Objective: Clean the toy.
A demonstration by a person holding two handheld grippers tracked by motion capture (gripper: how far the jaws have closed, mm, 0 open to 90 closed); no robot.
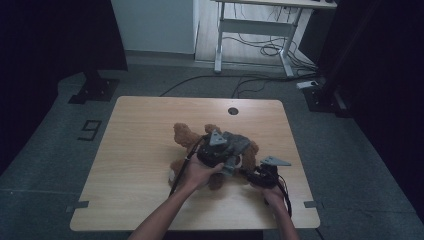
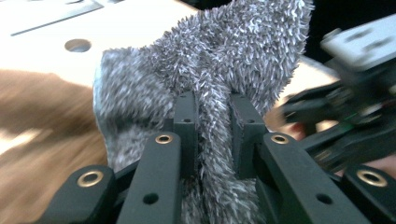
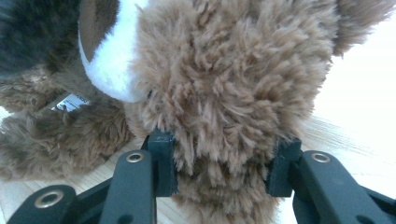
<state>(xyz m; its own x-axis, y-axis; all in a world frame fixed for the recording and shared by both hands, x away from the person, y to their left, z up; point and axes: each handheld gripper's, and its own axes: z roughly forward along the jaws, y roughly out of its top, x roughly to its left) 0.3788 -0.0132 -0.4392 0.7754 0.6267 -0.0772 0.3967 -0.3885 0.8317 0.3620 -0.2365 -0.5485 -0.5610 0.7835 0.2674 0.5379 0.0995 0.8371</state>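
A brown plush bear (image 1: 186,135) lies in the middle of the wooden table (image 1: 140,150), with a grey fuzzy fabric piece (image 1: 239,143) over its right part. My left gripper (image 2: 214,107) is shut on a fold of that grey fabric (image 2: 233,51), which rises between its jaws. In the high view the left gripper (image 1: 226,161) sits on top of the bear. My right gripper (image 3: 222,149) is shut on a thick brown plush limb (image 3: 224,84) of the bear, low over the table. In the high view, the right gripper (image 1: 252,174) is at the bear's right side.
A round cable hole (image 1: 233,110) sits near the table's far edge. A white patch (image 3: 109,70) and a sewn-in label (image 3: 70,100) show on the bear. Beyond the table stand a white desk frame (image 1: 220,35), floor cables (image 1: 260,50) and black stand feet (image 1: 95,90).
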